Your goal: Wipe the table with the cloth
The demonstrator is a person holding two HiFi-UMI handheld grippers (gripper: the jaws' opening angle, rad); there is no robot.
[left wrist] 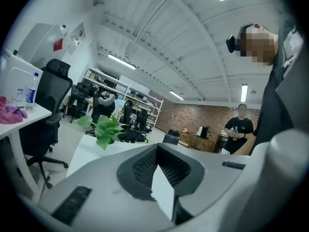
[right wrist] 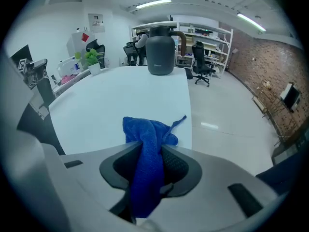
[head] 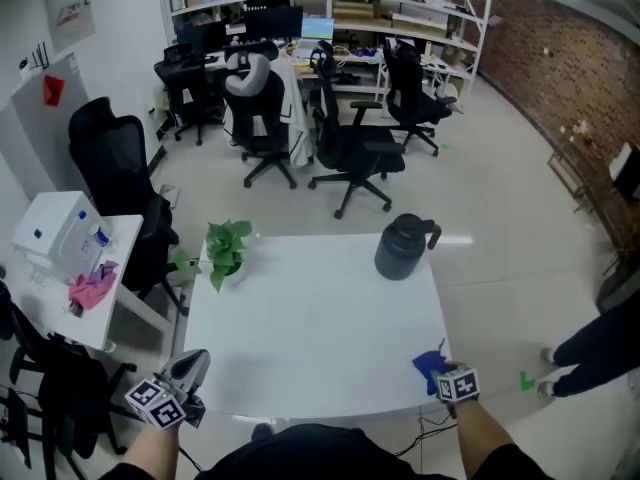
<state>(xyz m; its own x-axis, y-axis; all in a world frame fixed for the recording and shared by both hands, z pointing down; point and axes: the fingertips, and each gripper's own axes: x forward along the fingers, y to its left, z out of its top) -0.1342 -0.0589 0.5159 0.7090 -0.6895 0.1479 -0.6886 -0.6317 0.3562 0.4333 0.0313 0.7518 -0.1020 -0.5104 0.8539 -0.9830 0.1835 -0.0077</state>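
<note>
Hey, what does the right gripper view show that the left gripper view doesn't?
Only the right gripper view: a crumpled blue cloth pinched in the right gripper, its free end over the table. Only the left gripper view: a pink cloth on a white side desk, and a person in a black shirt. Both: the white rectangular table, the leafy green potted plant and the red brick wall.

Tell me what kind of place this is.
Most likely an open-plan office or lab workspace: black swivel chairs stand at desks with monitors, storage shelves line the back, and a brick wall runs along one side.
</note>
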